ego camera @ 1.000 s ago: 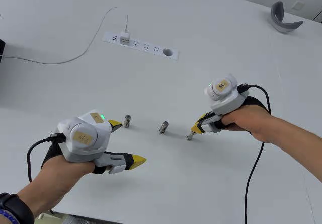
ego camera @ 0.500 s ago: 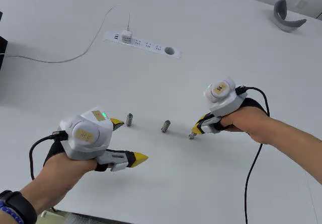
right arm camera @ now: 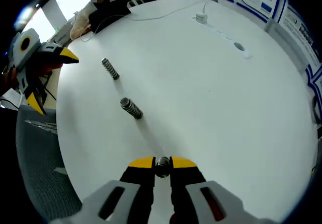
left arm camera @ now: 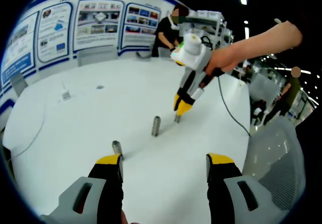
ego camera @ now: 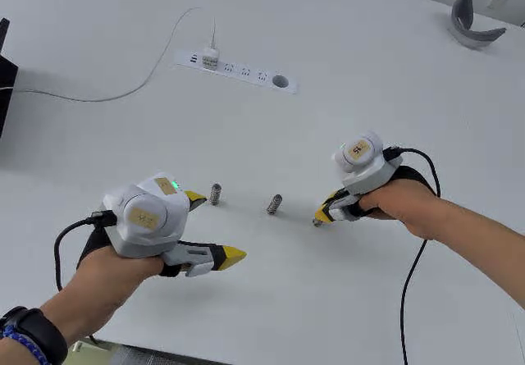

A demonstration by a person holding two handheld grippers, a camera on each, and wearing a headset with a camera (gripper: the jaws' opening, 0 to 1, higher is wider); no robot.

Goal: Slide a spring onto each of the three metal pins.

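- The right gripper (right arm camera: 162, 164) is seen closed on the third spring (right arm camera: 162, 169), which stands upright on the white table (ego camera: 328, 94)
- The left gripper (left arm camera: 163, 159) is held above the table with its jaws spread wide, just beside the leftmost spring-covered pin (left arm camera: 116, 147)
- The middle spring-covered pin (ego camera: 274, 204) is set between the other two, apart from both grippers
- A power strip (ego camera: 238, 70) is laid farther back on the table

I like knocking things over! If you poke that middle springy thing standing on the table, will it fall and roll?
Probably yes. The middle spring stands tall and thin on the white table, so a nudge would likely tip it. It looks round, so once down it may roll. Small metal coil, probably light.
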